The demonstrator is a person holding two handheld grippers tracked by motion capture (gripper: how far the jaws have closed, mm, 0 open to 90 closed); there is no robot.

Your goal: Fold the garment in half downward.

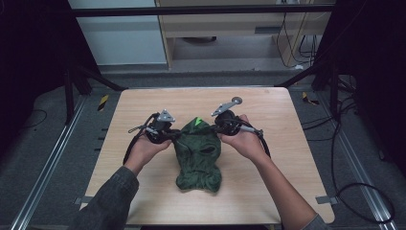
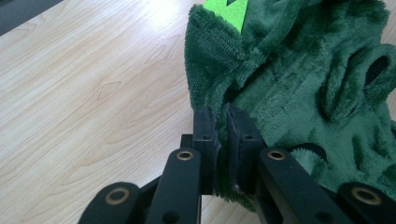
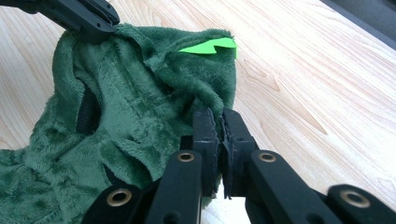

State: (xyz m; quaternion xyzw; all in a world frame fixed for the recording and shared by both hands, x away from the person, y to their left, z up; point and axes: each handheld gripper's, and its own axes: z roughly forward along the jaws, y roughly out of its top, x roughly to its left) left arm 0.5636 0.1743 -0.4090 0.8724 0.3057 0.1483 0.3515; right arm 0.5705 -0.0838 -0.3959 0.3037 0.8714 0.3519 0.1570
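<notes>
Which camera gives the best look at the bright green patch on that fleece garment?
The right gripper view: the bright green patch lies whole and jagged-edged on the dark green fleece garment. The left gripper view cuts it off at the top edge; the high view shows a small spot.

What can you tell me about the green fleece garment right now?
The green fleece garment is dark plush fabric with a bright green zigzag patch at its far end and small openings like sleeve holes. It lies crumpled on the wooden table. The left gripper and right gripper each pinch one upper edge.
</notes>
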